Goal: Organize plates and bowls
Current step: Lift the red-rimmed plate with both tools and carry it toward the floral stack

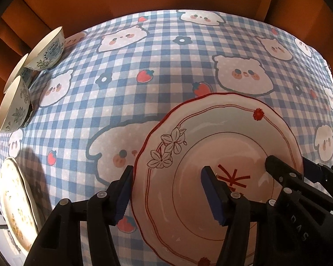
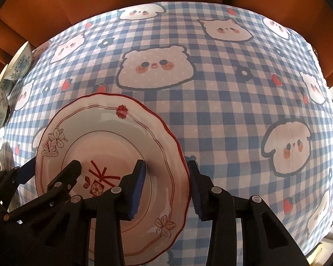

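Plates: two; red-rimmed plate (image 1: 222, 155) mid-bench, second plate (image 1: 15, 204) at the left edge.
Bowls: apparently three (image 1: 47, 48), bunched at the far-left corner, overlapping.
Bench (image 1: 166, 66): checked cloth.
Left hand-held gripper (image 1: 168, 195): half-open, astride the red-rimmed plate's left rim, not pinching.
Right hand-held gripper (image 2: 166, 188): narrower, astride its right rim; contact unclear.
Left view only: second plate.

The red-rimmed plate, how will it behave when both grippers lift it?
The plate looks like stiff, glazed ceramic, so probably slippery against the pads and breakable if dropped. Held only at opposite rims by the left gripper and right gripper, it may tilt.
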The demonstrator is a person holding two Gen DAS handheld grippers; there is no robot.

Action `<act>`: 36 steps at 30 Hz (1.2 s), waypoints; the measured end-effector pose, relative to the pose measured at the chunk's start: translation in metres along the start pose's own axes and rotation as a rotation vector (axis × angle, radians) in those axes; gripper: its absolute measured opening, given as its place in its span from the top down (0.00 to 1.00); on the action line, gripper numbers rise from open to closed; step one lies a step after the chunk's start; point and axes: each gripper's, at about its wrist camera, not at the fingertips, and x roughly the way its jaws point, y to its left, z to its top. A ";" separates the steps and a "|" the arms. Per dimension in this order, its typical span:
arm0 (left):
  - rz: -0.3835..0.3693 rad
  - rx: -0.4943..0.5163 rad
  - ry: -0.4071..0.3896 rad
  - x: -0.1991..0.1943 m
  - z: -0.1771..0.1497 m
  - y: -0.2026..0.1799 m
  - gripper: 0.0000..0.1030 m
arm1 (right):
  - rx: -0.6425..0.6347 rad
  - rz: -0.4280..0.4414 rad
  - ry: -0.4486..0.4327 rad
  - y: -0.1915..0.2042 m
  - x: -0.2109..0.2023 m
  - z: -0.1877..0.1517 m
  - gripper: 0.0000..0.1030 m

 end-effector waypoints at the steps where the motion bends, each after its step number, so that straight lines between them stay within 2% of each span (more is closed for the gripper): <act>1: 0.002 0.003 -0.003 -0.002 -0.001 0.000 0.41 | 0.002 -0.001 0.001 0.001 -0.001 -0.001 0.59; 10: -0.020 -0.003 -0.043 -0.026 -0.010 0.015 0.41 | 0.000 -0.016 -0.038 0.008 -0.027 -0.010 0.59; 18: -0.060 0.005 -0.087 -0.046 -0.025 0.054 0.40 | 0.009 -0.042 -0.090 0.043 -0.054 -0.028 0.59; 28: -0.082 0.050 -0.090 -0.063 -0.053 0.125 0.40 | 0.046 -0.057 -0.093 0.115 -0.074 -0.059 0.59; 36: -0.083 0.028 -0.108 -0.071 -0.071 0.192 0.40 | 0.021 -0.055 -0.104 0.182 -0.081 -0.073 0.59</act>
